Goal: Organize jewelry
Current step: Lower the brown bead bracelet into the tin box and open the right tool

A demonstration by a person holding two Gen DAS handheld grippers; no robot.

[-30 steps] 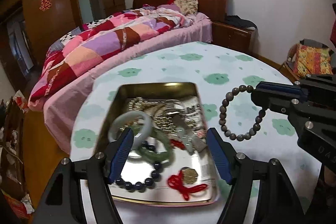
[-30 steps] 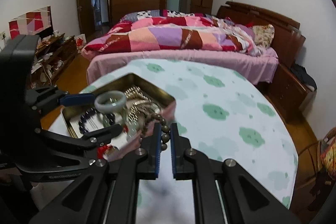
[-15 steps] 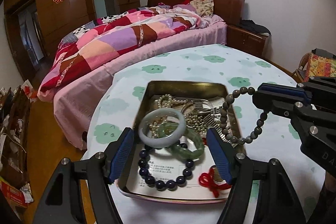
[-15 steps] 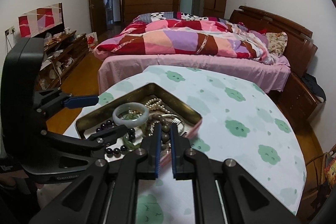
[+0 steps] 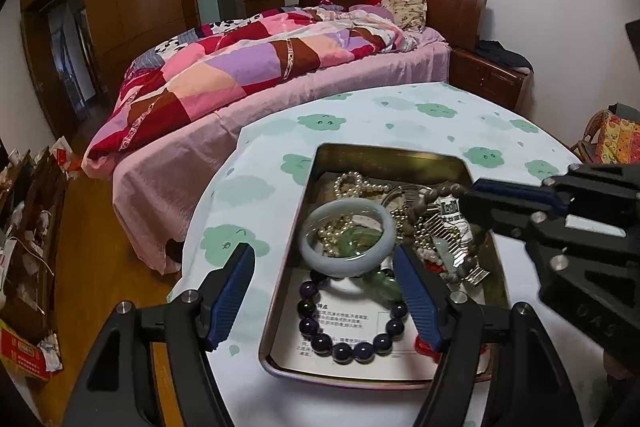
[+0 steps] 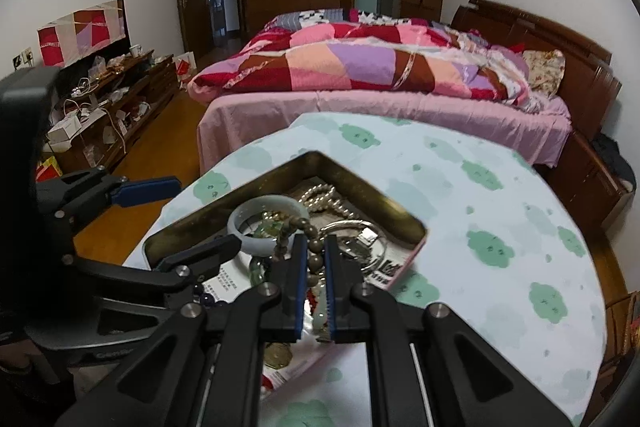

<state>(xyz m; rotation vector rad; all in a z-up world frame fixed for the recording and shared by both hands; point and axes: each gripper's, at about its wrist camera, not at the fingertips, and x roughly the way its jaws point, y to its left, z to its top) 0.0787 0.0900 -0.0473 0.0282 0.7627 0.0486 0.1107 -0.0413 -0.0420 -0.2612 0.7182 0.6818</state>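
The brown bead bracelet (image 6: pixel 298 241) is pinched between the nearly closed pads of the right gripper (image 6: pixel 312 283), hanging over the open metal tin (image 5: pixel 308 183), perhaps touching the jewelry inside; the left gripper (image 5: pixel 328 291) stands wide apart, empty, above the tin's near end, over the pale jade bangle (image 5: pixel 346 241) and dark purple bead bracelet (image 5: pixel 352 331); the tin sits on the cloud-print tablecloth (image 6: pixel 500 211).

Jewelry crowds the open tin (image 5: pixel 308 227); bare tablecloth (image 6: pixel 500 195) lies beyond it, seemingly clear up to the bed (image 6: pixel 380 107).
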